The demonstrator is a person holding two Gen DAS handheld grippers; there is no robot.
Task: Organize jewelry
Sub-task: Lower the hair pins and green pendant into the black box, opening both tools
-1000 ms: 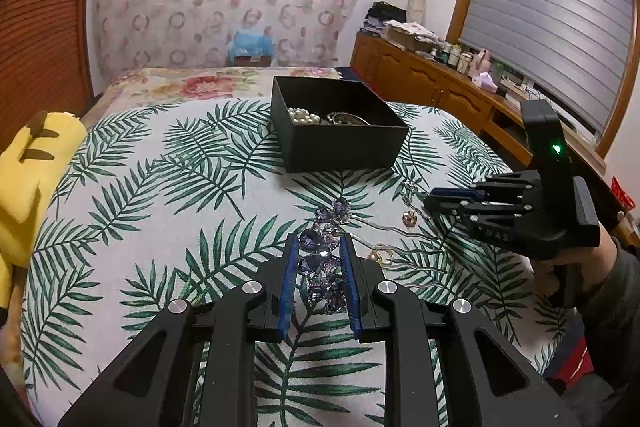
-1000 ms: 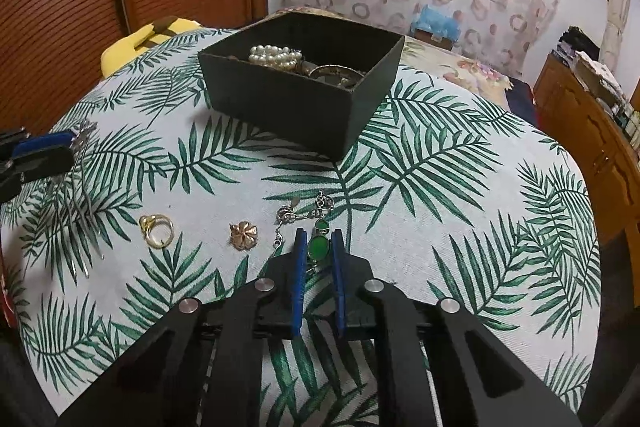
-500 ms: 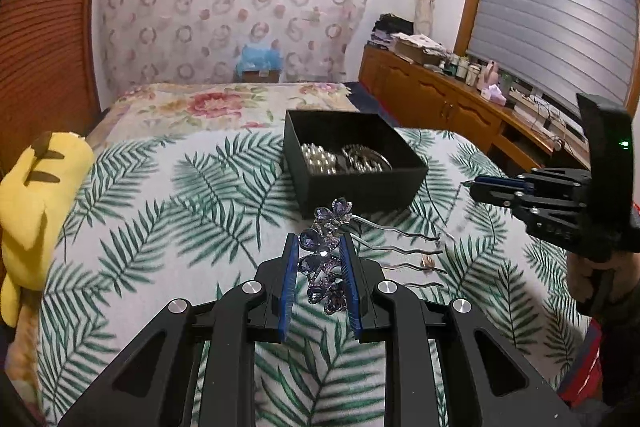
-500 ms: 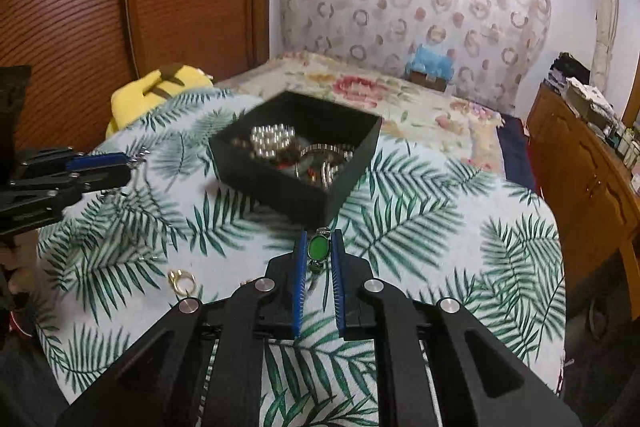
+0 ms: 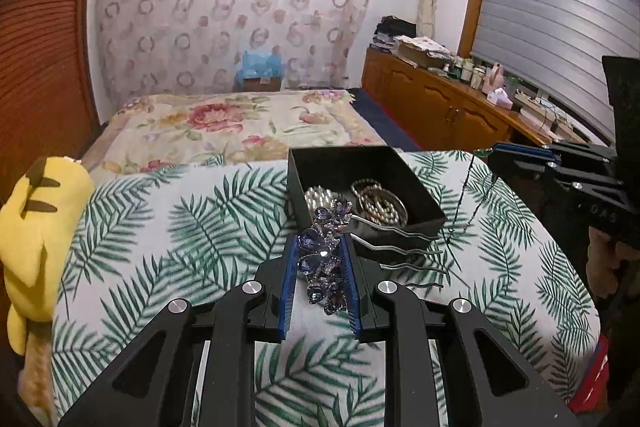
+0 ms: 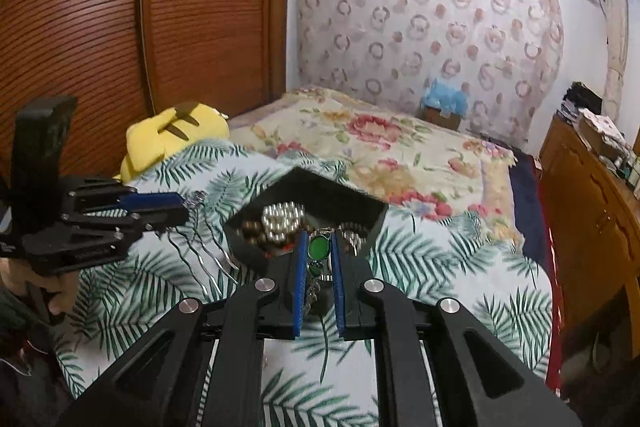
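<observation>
left jaws clamped on the purple gem hair comb, right jaws pinching a green-stone necklace, black jewelry box with pearls just ahead of both jaws, palm-leaf desk underneath

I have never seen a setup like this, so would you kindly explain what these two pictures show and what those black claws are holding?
No robot here: a person holds a hand-operated claw in each hand, and each carries a camera looking along its fingers. One picture comes from the left claw, shut on a purple jewelled hair comb. The other comes from the right claw, shut on a green-stone necklace. Both hover near a black box containing pearls, on a palm-leaf cloth. A yellow plush toy lies beside it.
</observation>
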